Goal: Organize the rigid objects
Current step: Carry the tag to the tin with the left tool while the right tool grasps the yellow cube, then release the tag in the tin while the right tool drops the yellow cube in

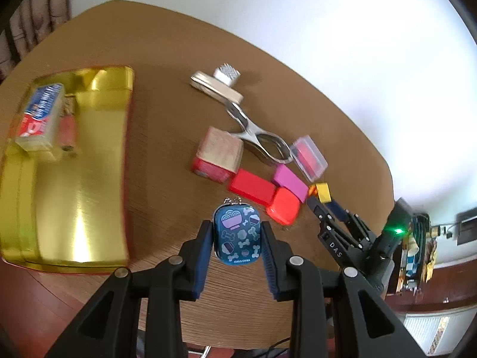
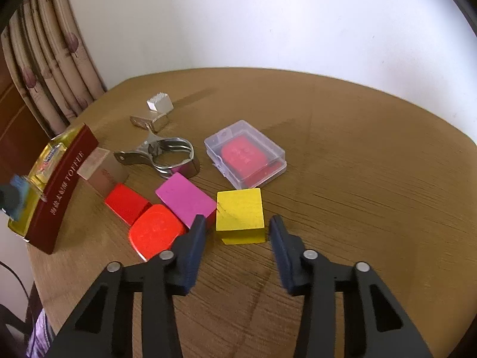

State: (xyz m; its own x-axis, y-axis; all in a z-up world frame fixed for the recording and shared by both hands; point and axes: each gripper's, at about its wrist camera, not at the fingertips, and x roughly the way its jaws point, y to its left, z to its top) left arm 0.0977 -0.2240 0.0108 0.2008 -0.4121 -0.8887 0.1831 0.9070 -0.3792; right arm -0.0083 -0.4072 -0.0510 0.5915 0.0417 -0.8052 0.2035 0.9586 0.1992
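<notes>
While left tongs [image 1: 237, 240] clamp blue tin [image 1: 237, 235], chain end outward

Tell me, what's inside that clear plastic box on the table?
The clear plastic box holds a red, rounded, flat piece with faint raised markings, seen through the shut lid. Anything lying under that piece is covered.

Bare wooden table [image 2: 372, 164] surface toward right edge; near-centre crowded by yellow wooden cube [image 2: 240, 208], pink block [image 2: 184, 198], clear plastic case [image 2: 246, 153].
</notes>
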